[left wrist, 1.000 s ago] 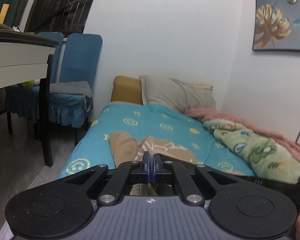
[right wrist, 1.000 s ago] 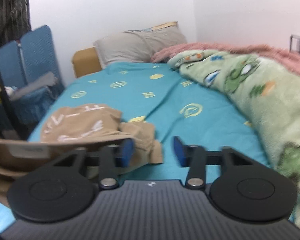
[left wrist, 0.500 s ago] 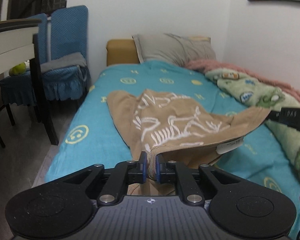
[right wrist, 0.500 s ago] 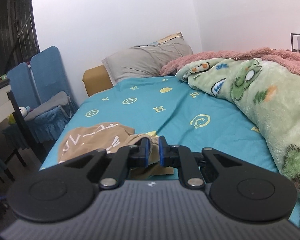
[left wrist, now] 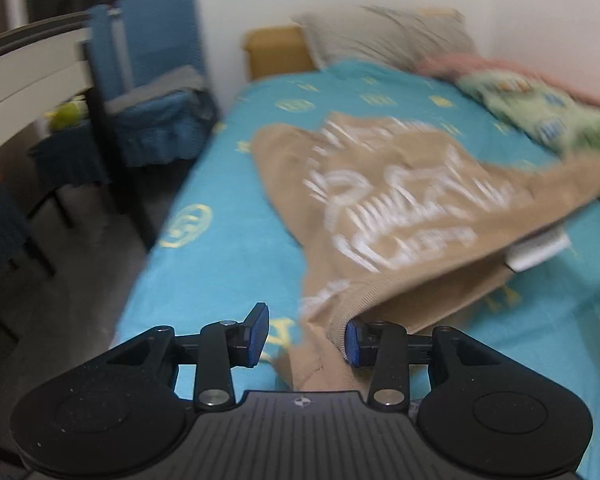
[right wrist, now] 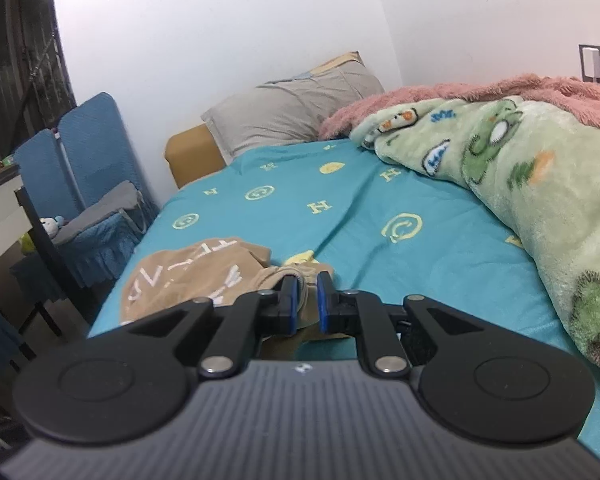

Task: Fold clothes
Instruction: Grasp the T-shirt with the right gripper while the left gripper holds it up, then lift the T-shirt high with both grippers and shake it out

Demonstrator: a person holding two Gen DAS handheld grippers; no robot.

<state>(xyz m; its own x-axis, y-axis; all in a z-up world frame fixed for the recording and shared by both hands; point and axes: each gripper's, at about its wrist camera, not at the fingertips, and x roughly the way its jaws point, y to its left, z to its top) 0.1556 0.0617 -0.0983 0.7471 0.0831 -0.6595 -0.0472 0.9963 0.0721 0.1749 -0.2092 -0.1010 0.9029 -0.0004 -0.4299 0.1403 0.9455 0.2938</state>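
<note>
A: Jaws of the left gripper (left wrist: 306,334) are seen opening; the ribbed hem of the tan garment (left wrist: 400,200) lies between them and brushes the right pad, but it is no longer pinched.

B: And the right gripper (right wrist: 307,303)?

A: Its jaws are drawn nearly together, and a bunched fold of the same cloth is caught between the pads.

B: Where is the garment placed?

A: It is spread over the turquoise bedsheet (left wrist: 220,184), near the bed's foot, with one corner lifted toward the right and a white label (left wrist: 540,250) shown beneath. The green blanket (right wrist: 520,184) is kept well apart, and the grey pillow (right wrist: 296,112) farther off.

B: How is the cloth expected to handle?

A: It is judged light, soft and limp, so sagging and creasing are likely. The ribbed hem or a seam is best taken, both layers pinched together, since the thicker edge is less likely to slip.
</note>
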